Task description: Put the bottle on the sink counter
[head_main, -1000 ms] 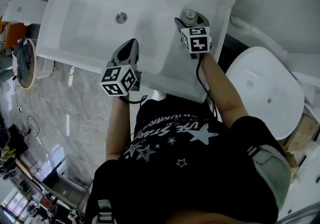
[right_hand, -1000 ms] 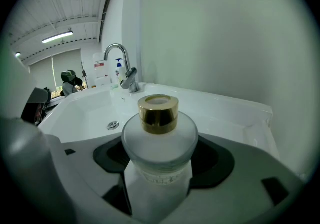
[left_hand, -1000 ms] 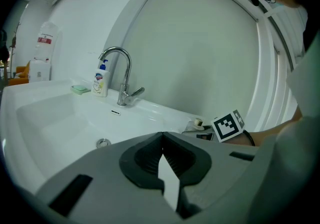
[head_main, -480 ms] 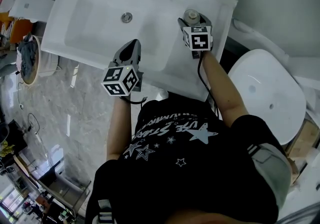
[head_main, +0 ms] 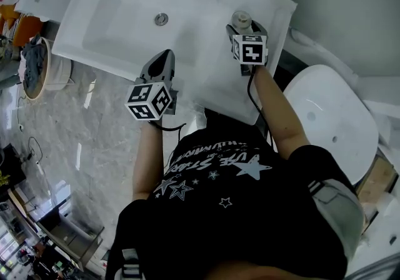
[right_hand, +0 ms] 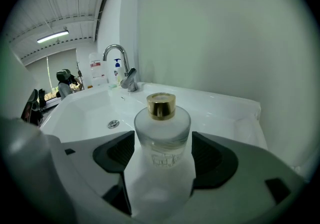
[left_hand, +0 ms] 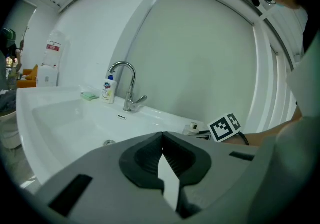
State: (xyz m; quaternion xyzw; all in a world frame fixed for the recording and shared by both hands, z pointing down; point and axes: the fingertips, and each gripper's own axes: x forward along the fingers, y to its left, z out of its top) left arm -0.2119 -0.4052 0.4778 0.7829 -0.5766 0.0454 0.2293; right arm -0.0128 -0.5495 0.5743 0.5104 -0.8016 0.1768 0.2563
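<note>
Your head camera looks steeply down on the sink [head_main: 125, 32] from well above. Both gripper cameras sit low, close behind their jaws, sharing the faucet [left_hand: 133, 90] ahead.

Holds frosted, gold-capped bottle [right_hand: 162, 127] upright in right gripper [right_hand: 162, 143], jaws pressed against both sides; shows white sink counter [right_hand: 227, 110] beyond, basin [right_hand: 85, 113] left, faucet [right_hand: 130, 79] far behind

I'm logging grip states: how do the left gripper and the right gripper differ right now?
The left gripper has its jaws together with nothing between them; the right gripper is shut on a gold-capped frosted bottle. The left gripper hangs over the front edge of the basin, the right gripper over the counter beside it. Both point toward the wall.
</note>
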